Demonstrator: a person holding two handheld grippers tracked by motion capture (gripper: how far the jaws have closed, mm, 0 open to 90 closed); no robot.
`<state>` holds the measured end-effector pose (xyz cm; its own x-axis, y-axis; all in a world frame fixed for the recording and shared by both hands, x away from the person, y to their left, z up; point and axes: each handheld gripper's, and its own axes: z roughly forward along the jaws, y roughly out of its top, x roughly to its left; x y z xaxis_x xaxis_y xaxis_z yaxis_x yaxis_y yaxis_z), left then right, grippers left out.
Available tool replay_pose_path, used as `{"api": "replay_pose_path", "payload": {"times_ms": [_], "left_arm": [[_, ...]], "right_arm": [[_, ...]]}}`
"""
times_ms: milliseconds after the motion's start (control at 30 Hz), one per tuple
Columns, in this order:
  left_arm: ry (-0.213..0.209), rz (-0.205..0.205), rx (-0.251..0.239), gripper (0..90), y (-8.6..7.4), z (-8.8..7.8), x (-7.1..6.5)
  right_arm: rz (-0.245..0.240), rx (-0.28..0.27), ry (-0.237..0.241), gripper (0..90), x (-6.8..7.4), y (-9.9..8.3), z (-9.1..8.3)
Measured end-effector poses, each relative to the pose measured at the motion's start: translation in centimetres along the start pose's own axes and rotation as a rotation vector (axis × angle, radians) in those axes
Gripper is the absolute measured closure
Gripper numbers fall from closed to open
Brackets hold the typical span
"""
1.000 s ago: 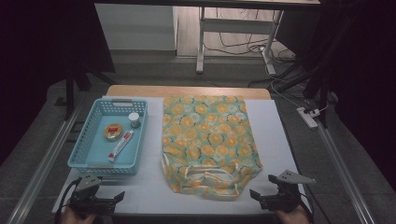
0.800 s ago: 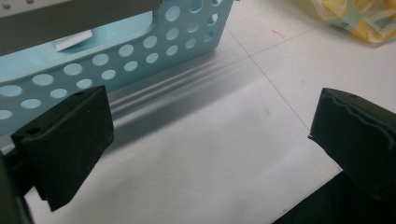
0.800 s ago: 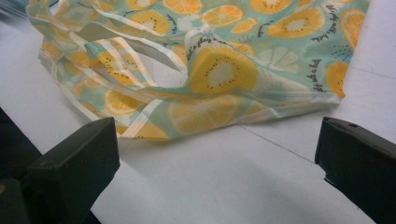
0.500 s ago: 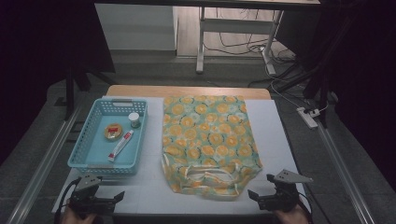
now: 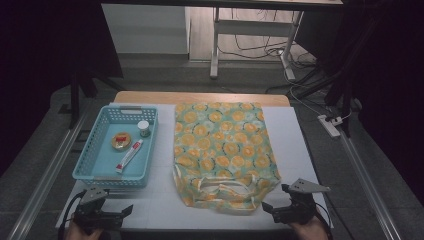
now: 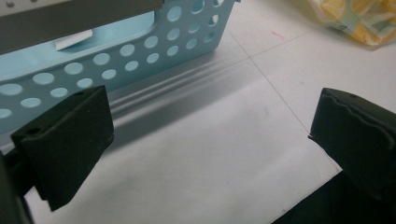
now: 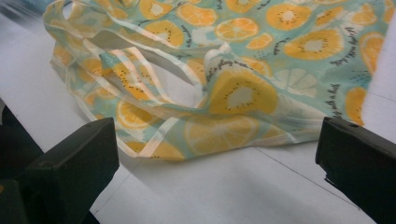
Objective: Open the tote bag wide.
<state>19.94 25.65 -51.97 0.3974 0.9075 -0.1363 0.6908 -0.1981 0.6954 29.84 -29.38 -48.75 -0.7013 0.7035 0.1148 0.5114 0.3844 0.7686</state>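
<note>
While the fruit-print bag (image 5: 222,150) lies flat mid-table beside the blue basket (image 5: 100,170), the right gripper (image 5: 272,209) sits just off its handle end, jaws wide; left gripper (image 5: 122,212) likewise wide, empty.

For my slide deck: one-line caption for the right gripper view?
Open right gripper faces the handle end of a citrus-print bag lying on the white table.
</note>
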Motion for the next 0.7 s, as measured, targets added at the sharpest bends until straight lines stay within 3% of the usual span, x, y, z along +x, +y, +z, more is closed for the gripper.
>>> {"api": "replay_pose_path", "payload": {"times_ms": [200,533,700], "left_arm": [[-0.002,-0.003,0.000,0.0,0.0,0.0,0.1],[-0.005,-0.006,0.001,0.0,0.0,0.0,0.1],[-0.007,-0.007,0.003,0.0,0.0,0.0,0.1]], "right_arm": [[-0.078,0.003,0.009,0.0,1.7,0.9,0.2],[-0.085,0.036,0.032,0.0,1.9,1.4,1.5],[-0.131,0.036,0.066,0.0,3.0,2.2,2.0]]}}
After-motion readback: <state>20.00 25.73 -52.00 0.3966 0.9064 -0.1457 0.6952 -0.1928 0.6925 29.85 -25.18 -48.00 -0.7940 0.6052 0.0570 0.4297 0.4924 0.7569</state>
